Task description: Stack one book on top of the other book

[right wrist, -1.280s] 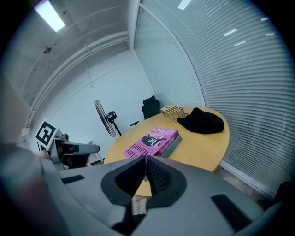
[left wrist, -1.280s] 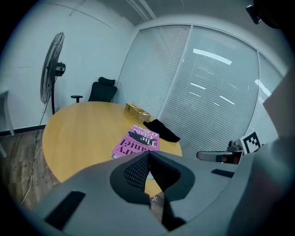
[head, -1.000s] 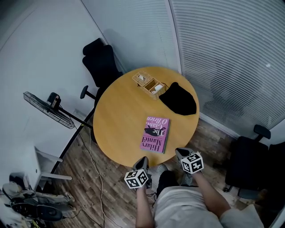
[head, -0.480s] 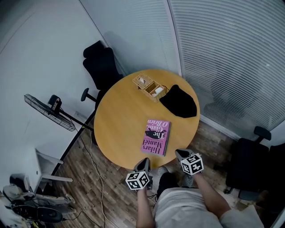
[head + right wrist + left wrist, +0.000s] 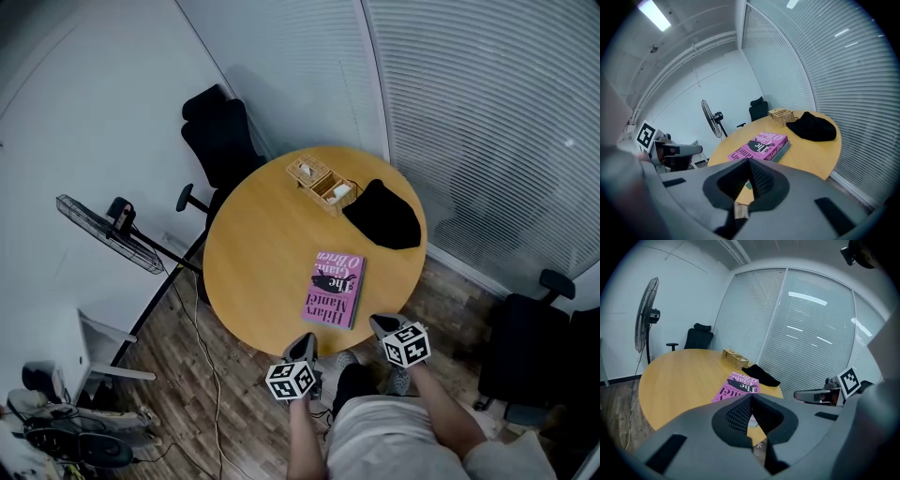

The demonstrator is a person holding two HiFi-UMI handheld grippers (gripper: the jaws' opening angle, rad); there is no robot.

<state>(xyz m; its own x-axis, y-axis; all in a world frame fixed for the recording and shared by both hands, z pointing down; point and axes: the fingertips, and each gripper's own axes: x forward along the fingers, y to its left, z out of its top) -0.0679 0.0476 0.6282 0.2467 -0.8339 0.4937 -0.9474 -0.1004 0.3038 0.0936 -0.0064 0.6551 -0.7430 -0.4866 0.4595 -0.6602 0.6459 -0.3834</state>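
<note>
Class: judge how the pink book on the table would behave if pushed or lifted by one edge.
The pink book looks thick and flat, so probably stiff and fairly heavy. It lies on a second book, so a push would likely slide it off rather than tip it.

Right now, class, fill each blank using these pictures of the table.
The pink book lies on top of another ____.
The jaws of the left gripper and the right gripper are both ____.
The black cloth lies beside the wicker ____.
Missing words: book; shut; basket.
</note>
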